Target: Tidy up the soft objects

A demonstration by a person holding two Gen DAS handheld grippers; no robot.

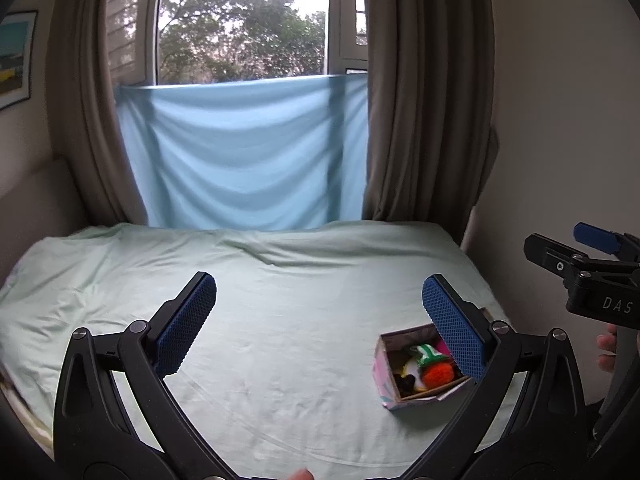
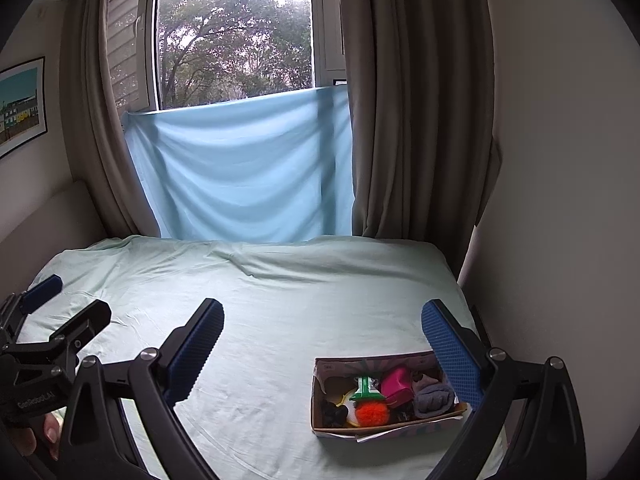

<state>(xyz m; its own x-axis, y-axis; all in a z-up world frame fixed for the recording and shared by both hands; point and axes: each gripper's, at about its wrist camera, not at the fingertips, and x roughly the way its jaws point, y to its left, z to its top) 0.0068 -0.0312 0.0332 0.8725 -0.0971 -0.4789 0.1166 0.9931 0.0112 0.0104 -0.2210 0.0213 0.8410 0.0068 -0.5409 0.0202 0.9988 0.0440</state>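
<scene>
Cardboard box (image 2: 384, 426) sits on the bed (image 2: 260, 300), low and right of the right claw (image 2: 322, 342), partly behind its right finger. Inside: orange pom-pom toy (image 2: 371, 413), pink item (image 2: 397, 389), grey rolled cloth (image 2: 434, 398), dark bits at the left end too small to make out. Right claw jaws apart, holding nothing. Left claw (image 1: 320, 320) also spread wide, empty; box under its right finger, contents half hidden. Window with blue sheet (image 2: 244, 168) behind.
</scene>
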